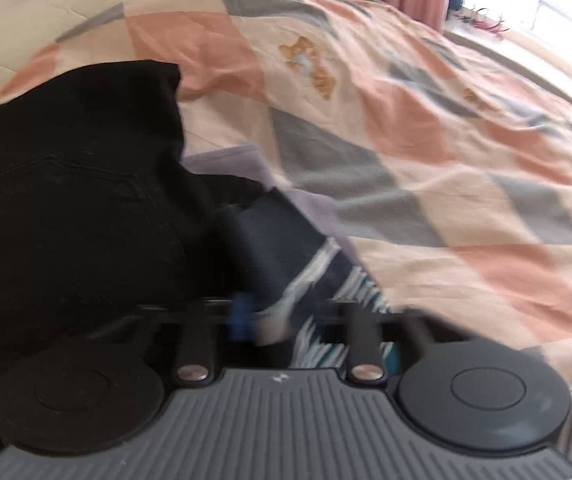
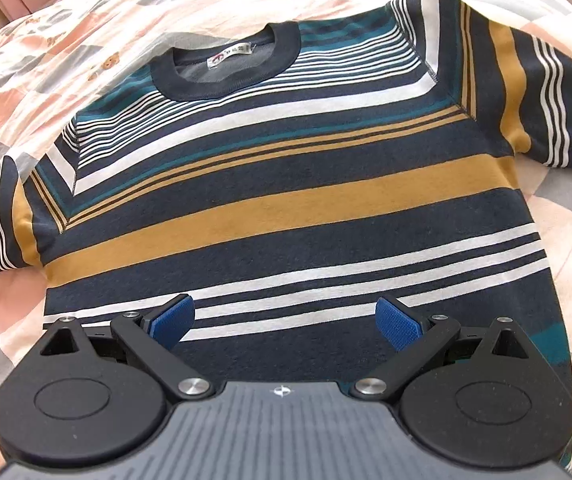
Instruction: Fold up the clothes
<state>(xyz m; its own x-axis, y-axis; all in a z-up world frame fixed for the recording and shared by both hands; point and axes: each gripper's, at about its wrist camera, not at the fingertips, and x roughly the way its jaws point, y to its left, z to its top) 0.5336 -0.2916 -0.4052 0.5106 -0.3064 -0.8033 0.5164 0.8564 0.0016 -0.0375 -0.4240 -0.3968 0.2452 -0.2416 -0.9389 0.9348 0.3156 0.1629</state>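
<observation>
Sweater: the striped sweater (image 2: 270,184) lies flat, front up, on the bed's patchwork quilt (image 2: 98,12), collar toward 12 o'clock, sleeves out to 3 and 9.
Right gripper (image 2: 286,322): jaws wide, holding nothing, hovering over the hem at 6 o'clock.
Left gripper (image 1: 242,318): blurred; jaws seem narrowed on striped cloth, though I cannot tell for sure.
Black garment (image 1: 70,184): heaped at 9 o'clock of the left view, touching the striped fabric.
Risk: a one-sided pull may skew the stripes, or drag the black garment or quilt into the fold.
</observation>
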